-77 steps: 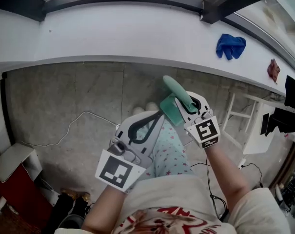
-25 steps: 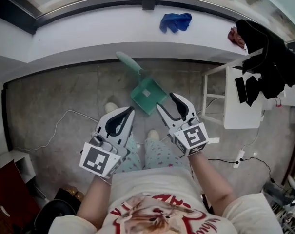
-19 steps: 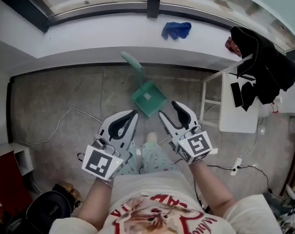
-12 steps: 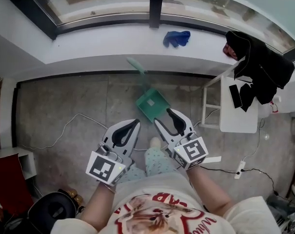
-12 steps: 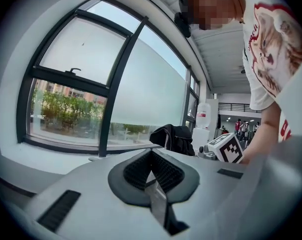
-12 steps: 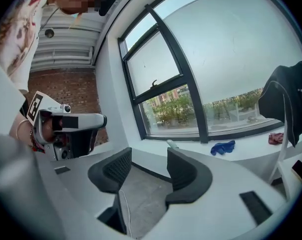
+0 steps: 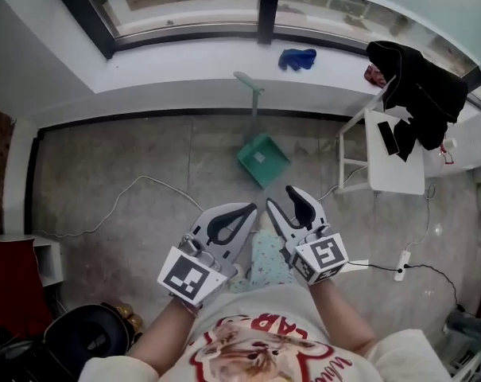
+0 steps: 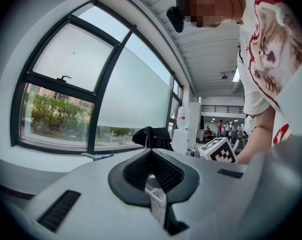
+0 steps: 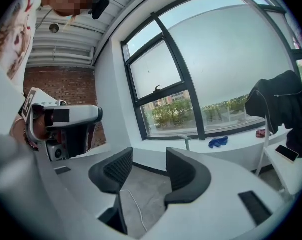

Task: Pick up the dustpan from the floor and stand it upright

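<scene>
My left gripper (image 7: 248, 208) is pressed shut with nothing in it; in the left gripper view (image 8: 151, 154) its dark pads meet at the tip. My right gripper (image 7: 281, 197) stands moderately open and empty, and in the right gripper view (image 9: 150, 164) I see only bare floor and a thin cable between its ribbed pads. I hold both side by side above my legs, well back from the windowsill (image 7: 184, 50).

The green dustpan (image 7: 262, 158) stands upright just below the windowsill. Its pan rests on the grey floor (image 7: 105, 165), and its handle rises against the white wall so that the top reaches the windowsill's front edge. Neither gripper touches it.

A blue cloth (image 7: 297, 57) lies on the windowsill. Near the windowsill's right end is a white desk (image 7: 399, 173) with a black garment (image 7: 419, 86) draped over it and a phone (image 7: 387, 138) lying flat. A white cable (image 7: 145, 180) trails over the floor below the windowsill's left part.
</scene>
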